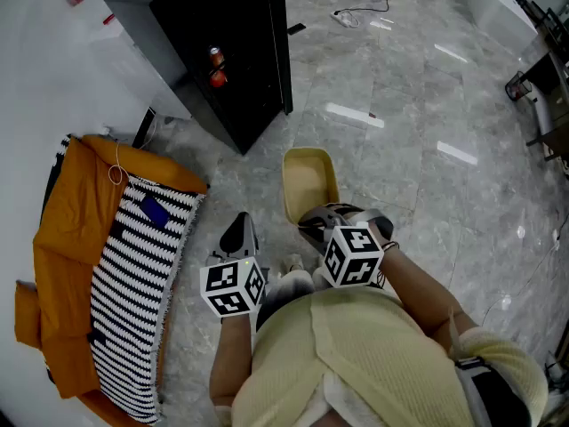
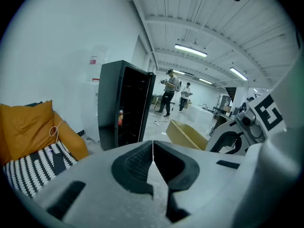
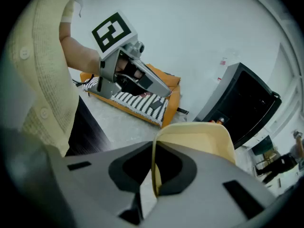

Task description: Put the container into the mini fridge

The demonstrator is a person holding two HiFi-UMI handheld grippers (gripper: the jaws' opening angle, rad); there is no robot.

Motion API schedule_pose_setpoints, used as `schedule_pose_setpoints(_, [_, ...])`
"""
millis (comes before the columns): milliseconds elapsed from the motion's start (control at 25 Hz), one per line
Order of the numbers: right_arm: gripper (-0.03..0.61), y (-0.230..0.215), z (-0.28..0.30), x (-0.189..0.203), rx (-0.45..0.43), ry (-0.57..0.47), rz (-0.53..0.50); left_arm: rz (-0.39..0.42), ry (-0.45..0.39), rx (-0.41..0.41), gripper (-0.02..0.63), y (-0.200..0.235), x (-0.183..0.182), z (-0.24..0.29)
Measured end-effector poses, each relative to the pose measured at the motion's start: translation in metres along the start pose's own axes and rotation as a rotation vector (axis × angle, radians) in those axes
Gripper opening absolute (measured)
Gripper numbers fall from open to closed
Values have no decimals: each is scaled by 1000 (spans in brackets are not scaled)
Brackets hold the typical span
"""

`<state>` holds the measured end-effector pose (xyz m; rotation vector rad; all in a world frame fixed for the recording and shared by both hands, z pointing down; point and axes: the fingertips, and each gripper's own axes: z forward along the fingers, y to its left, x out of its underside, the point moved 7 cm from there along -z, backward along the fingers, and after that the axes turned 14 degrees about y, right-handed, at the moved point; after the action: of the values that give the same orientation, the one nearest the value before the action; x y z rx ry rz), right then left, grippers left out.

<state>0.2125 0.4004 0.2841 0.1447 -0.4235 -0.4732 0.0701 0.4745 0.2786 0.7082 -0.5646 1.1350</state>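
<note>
A pale yellow rectangular container (image 1: pixel 308 182) hangs above the floor in front of me, empty inside. My right gripper (image 1: pixel 313 221) is shut on its near rim, and the rim runs between the jaws in the right gripper view (image 3: pixel 154 175). The same container (image 2: pixel 186 134) shows at mid-right in the left gripper view. My left gripper (image 1: pixel 238 233) is shut and empty, held beside the right one. The black mini fridge (image 1: pixel 227 43) stands ahead against the white wall with its door open. A red can (image 1: pixel 216 57) sits on a shelf inside it.
An orange cushion with a black-and-white striped cover (image 1: pixel 133 274) lies on the floor at the left. Two people (image 2: pixel 172 91) stand far back in the room. A cable (image 1: pixel 354 13) lies on the grey marble floor beyond the fridge.
</note>
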Motion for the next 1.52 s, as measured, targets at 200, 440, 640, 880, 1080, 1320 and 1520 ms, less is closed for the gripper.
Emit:
schedule_pose_setpoints(200, [31, 2, 3, 2, -4, 16, 7, -1, 23, 25, 26, -4, 8, 4])
schedule_pose_setpoints(440, [31, -2, 8, -3, -23, 23, 40, 19, 29, 36, 26, 1, 6, 8])
schedule_pose_setpoints(640, [31, -3, 14, -10, -31, 37, 45, 10, 35, 40, 26, 12, 7, 10])
schedule_pose_setpoints(880, [31, -5, 26, -17, -34, 66, 55, -38, 25, 76, 26, 30, 4, 8])
schedule_pose_setpoints(1080, [31, -12, 38, -22, -40, 77, 65, 7, 43, 59, 26, 46, -1, 13])
schedule_pose_setpoints(1320, [31, -27, 49, -14, -55, 93, 70, 5, 61, 51, 26, 47, -1, 29])
schedule_pose_setpoints(1520, [31, -58, 57, -3, -65, 89, 55, -3, 41, 53, 26, 44, -27, 50])
